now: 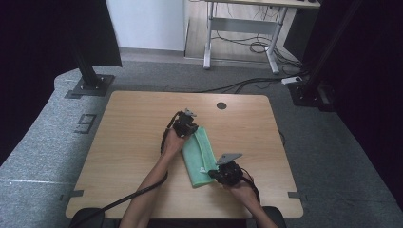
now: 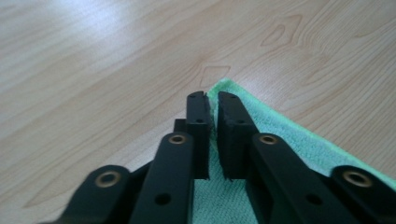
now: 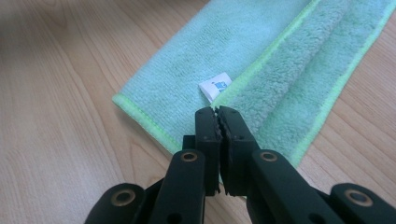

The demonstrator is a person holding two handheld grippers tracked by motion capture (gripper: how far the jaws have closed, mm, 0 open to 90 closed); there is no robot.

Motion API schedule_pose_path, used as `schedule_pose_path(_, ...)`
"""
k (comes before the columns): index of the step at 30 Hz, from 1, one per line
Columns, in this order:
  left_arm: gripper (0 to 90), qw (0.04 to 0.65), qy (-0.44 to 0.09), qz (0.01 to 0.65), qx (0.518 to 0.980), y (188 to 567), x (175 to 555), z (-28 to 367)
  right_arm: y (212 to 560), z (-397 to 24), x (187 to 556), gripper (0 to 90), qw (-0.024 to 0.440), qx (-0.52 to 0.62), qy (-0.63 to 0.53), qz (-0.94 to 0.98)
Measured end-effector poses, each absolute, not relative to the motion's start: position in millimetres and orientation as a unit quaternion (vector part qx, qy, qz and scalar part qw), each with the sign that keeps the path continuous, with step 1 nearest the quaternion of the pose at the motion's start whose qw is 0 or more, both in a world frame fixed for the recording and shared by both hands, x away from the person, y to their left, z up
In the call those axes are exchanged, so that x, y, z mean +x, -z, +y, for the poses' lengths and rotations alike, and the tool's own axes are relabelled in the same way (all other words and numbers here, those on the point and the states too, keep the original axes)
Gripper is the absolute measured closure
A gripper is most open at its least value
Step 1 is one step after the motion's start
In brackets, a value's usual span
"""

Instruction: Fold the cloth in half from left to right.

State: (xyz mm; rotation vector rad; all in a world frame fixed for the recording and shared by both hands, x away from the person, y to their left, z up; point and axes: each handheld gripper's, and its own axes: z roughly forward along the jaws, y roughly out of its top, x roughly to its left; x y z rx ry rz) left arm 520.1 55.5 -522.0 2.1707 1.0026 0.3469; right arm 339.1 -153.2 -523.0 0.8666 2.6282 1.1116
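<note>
A pale wooden table point(image 1: 123, 142) stands on grey carpet point(image 1: 43, 156). A folded green microfibre cloth point(image 1: 199, 154) lies near the table's middle. The left gripper point(image 2: 212, 100), jaws slightly parted, straddles its far corner; the right gripper point(image 3: 217, 114) pinches its near edge, the fold hidden between the jaws.

One green cloth point(image 1: 199, 155), one white tag point(image 3: 215, 86), one table point(image 1: 128, 142), two tools.

A fluffy green cloth point(image 3: 261, 60) is seen on a smooth, lightly glossy wood-grain table point(image 2: 93, 70); matt black jaws.
</note>
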Motion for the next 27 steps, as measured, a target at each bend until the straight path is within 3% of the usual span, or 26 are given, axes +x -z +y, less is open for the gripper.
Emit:
schedule_pose_path(4, 56.6, 0.356, -0.134, 0.385, 0.841, 516, 520, 57, 519, -158, 339, 80.2, 0.085, 0.295, -0.381, 0.872)
schedule_pose_path(6, 49.9, 0.360, -0.128, 0.387, 0.839, 511, 520, 58, 516, -161, 339, 77.2, 0.091, 0.300, -0.388, 0.867)
schedule_pose_path(15, 34.6, 0.366, -0.148, 0.374, 0.839, 493, 507, 64, 507, -176, 343, 60.3, 0.122, 0.321, -0.408, 0.846)
schedule_pose_path(21, 23.7, 0.357, -0.151, 0.368, 0.845, 496, 492, 77, 514, -173, 349, 43.3, 0.126, 0.331, -0.392, 0.849)
schedule_pose_path(27, 18.3, 0.351, -0.150, 0.365, 0.849, 509, 470, 87, 524, -172, 353, 41.5, 0.149, 0.331, -0.346, 0.865)
